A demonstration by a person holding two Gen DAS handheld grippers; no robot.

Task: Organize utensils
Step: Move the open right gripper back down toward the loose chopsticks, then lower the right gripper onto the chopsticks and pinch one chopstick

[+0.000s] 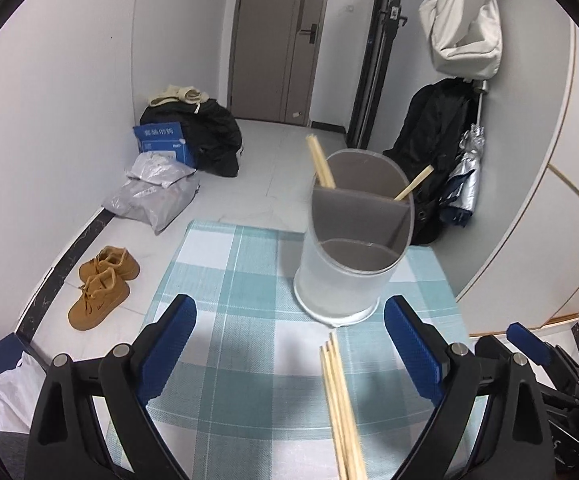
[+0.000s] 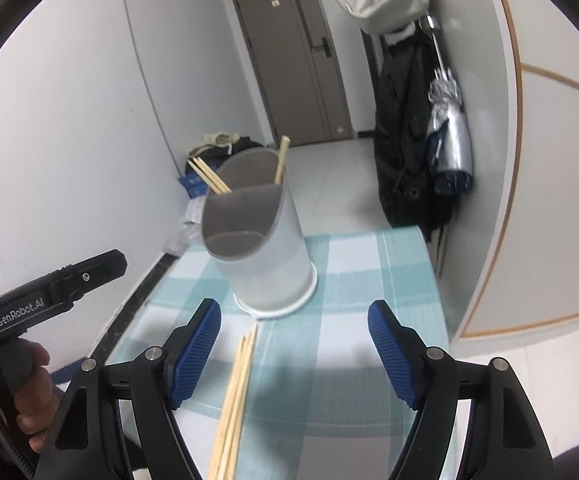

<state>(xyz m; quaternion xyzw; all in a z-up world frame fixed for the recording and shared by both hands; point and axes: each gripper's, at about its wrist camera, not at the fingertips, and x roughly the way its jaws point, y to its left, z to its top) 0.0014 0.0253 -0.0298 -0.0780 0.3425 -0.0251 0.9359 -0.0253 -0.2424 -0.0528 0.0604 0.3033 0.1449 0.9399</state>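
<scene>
A grey-white divided holder stands on the teal checked tablecloth. Wooden chopsticks lean in its rear compartments, a pair on the left and a single one on the right. A loose bundle of chopsticks lies on the cloth in front of the holder. My left gripper is open over the bundle, which lies nearer its right finger, untouched. My right gripper is open too, with the bundle near its left finger.
The table's far edge lies just behind the holder. On the floor beyond it are brown shoes, plastic bags and a blue box. A dark coat and a folded umbrella hang by the right wall. A hand holds the left gripper.
</scene>
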